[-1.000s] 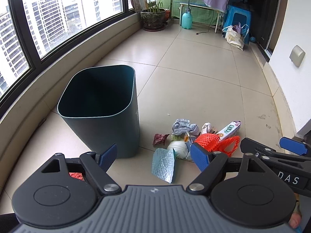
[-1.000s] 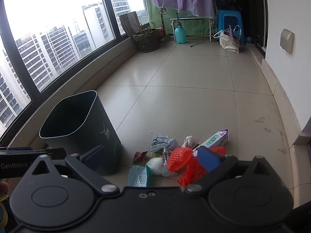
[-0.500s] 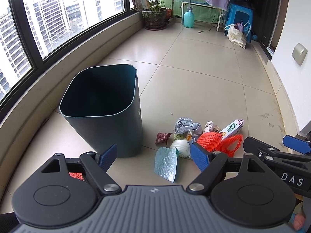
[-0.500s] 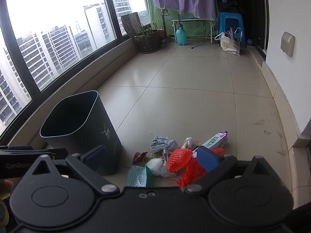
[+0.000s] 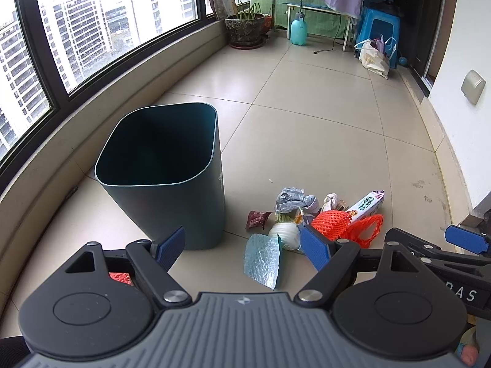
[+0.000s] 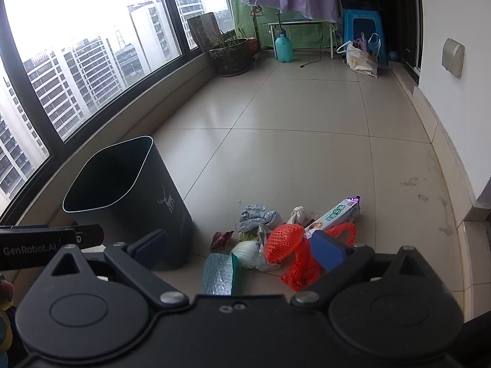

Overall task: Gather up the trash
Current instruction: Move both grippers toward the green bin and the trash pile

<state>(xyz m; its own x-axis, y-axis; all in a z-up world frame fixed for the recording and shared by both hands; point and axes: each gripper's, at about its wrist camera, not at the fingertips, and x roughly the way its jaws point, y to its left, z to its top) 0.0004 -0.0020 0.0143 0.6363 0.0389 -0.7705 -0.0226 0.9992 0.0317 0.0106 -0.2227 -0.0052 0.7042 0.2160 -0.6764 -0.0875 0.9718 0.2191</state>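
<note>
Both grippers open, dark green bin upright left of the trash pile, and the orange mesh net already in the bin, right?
Not quite: the orange mesh net lies on the tiled floor in the pile, as the left wrist view shows. The dark green bin stands upright; both grippers are open.

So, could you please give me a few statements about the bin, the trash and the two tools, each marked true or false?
1. The dark green bin stands upright. True.
2. The left tool grips the orange net bag. False: it is open and holds nothing.
3. The trash lies on the floor beside the bin. True.
4. The right tool is shut. False: it is open.
5. The teal foil piece lies inside the bin. False: it is on the floor.
</note>
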